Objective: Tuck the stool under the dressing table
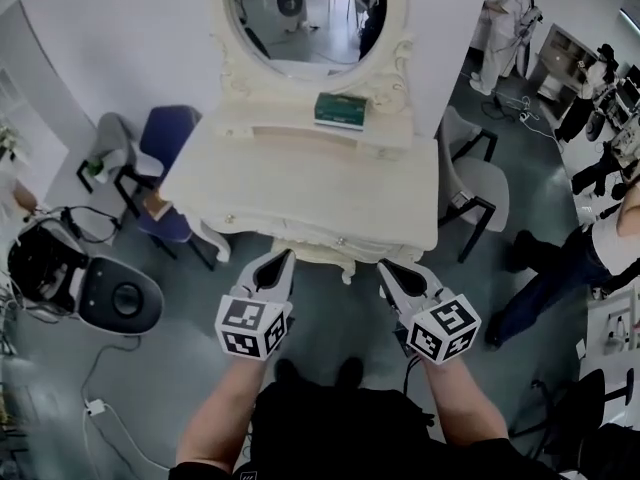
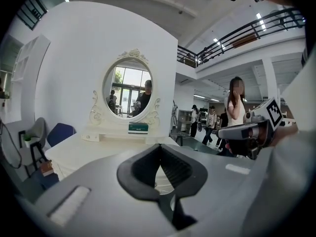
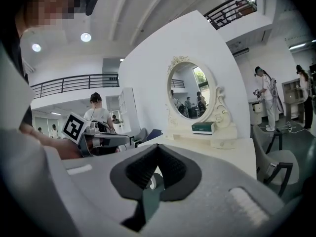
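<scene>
A blue chair (image 1: 165, 146) stands at the left side of the dressing table (image 1: 300, 188). The left gripper (image 1: 286, 257) hangs just before the tabletop's front edge, its jaws pressed together and empty. The stool (image 1: 325, 254) sits under that edge with only its carved rim showing. The right gripper (image 1: 386, 267) is also closed and empty. A grey chair (image 1: 482, 183) stands to the right.

We've got a curved white wall (image 1: 110, 48) rising off a grey-green floor (image 1: 170, 368). In front of that wall, towards its left, sits a blue chair (image 1: 165, 138), and a white chair (image 1: 485, 183) stands past its right edge. Above the wall runs a railed balcony (image 2: 247, 31), with round ceiling lights (image 3: 85, 37) glowing.
</scene>
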The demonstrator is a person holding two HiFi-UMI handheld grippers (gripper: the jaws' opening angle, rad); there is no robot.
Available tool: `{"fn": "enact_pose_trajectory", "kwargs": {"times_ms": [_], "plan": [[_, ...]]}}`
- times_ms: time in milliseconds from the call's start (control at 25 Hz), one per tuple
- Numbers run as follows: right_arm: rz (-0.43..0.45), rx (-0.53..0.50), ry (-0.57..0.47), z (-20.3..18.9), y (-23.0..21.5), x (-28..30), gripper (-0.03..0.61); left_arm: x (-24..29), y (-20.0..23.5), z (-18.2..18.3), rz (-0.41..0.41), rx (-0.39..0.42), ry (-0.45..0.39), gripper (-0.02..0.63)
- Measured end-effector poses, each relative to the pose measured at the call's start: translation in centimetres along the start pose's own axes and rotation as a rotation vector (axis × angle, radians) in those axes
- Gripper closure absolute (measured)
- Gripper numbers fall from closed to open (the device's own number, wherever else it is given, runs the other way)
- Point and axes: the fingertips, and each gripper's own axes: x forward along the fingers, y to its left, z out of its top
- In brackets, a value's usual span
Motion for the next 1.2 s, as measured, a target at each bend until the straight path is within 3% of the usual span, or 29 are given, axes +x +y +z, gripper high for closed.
{"fn": "enact_pose_trajectory", "kwargs": {"times_ms": [200,640,1200], "plan": [[-0.011,0.003,-0.032,1.5,-1.3,-1.8,0.577,0.0,-1.6,1.1,0.002,0.019,-0.011,0.597],[-0.073,0.004,-0.124,5.4,0.2,-1.2,0.578,-1.0,0.8,5.3,-0.033,0.078,-0.055,0.597],[-0.098,-0.001,-0.111,5.7,1.7,1.8,0.578,-1.4,4.6,5.0,-0.023,0.058,-0.054,0.597]]}}
